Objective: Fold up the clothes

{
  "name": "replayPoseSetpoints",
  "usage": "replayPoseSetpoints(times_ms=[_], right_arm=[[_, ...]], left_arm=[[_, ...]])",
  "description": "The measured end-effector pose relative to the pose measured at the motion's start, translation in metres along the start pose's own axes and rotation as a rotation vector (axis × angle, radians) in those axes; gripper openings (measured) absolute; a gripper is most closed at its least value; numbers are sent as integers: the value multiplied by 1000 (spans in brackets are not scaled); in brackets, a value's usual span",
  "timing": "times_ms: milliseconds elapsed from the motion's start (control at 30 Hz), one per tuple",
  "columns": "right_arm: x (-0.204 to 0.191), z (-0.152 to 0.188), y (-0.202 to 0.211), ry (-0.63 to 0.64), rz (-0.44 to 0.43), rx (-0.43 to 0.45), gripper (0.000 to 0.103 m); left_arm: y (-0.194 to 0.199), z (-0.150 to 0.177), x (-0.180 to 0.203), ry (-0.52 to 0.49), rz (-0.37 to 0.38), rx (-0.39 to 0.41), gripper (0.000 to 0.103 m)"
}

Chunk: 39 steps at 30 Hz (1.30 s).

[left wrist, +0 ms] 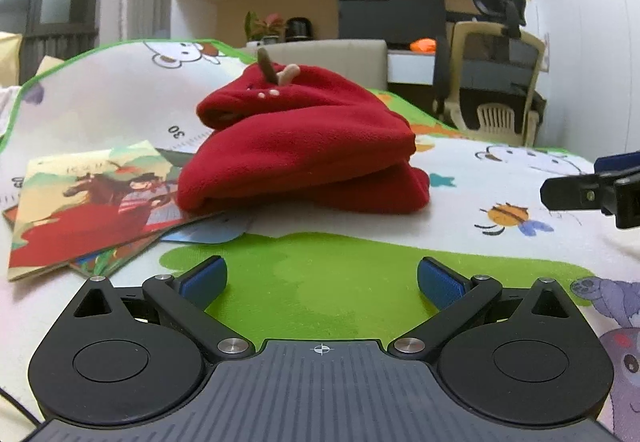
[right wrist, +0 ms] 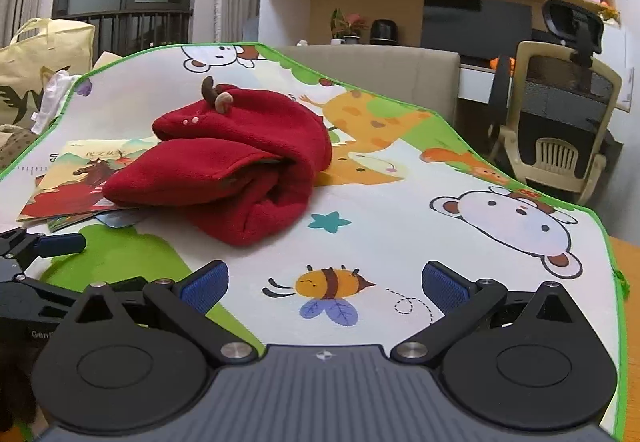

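Left wrist view: red fleece garment (left wrist: 304, 146), folded, on cartoon play mat (left wrist: 460, 178).
Left gripper (left wrist: 320, 280) and right gripper (right wrist: 324, 282) spread wide, empty; garment edge overlapping picture books (left wrist: 84, 202), possibly two.

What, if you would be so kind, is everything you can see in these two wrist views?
red fleece garment: one, red with small brown antlers on top, folded in a bundle on the mat's middle.
picture books: at least two, colourful covers, lying left of the garment, partly under it.
cartoon play mat: one, white and green with animals, covering the surface.
office chair: one, beige and black, behind right.
yellow bag: one, far left.
potted plant: one, red-leaved, on the back ledge.
left gripper: black with blue pads, open, empty.
right gripper: same, open, empty.
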State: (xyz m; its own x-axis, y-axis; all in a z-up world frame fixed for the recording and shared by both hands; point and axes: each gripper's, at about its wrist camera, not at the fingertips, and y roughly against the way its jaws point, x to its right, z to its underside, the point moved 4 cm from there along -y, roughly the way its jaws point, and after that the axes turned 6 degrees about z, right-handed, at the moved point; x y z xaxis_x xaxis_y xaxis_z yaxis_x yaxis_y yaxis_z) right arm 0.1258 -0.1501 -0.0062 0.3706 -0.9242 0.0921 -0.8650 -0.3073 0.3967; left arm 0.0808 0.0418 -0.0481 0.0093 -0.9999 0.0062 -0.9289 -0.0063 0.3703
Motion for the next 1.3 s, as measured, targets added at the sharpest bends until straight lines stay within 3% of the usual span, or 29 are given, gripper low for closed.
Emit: replayPoseSetpoints(times_ms=[133, 1300], right_arm=[[-10, 1, -1, 55, 2, 0, 103], [-10, 1, -3, 55, 2, -14, 103]], left_arm=[[-1, -1, 0, -8, -1, 6, 103], [-3, 2, -3, 6, 1, 19, 103]])
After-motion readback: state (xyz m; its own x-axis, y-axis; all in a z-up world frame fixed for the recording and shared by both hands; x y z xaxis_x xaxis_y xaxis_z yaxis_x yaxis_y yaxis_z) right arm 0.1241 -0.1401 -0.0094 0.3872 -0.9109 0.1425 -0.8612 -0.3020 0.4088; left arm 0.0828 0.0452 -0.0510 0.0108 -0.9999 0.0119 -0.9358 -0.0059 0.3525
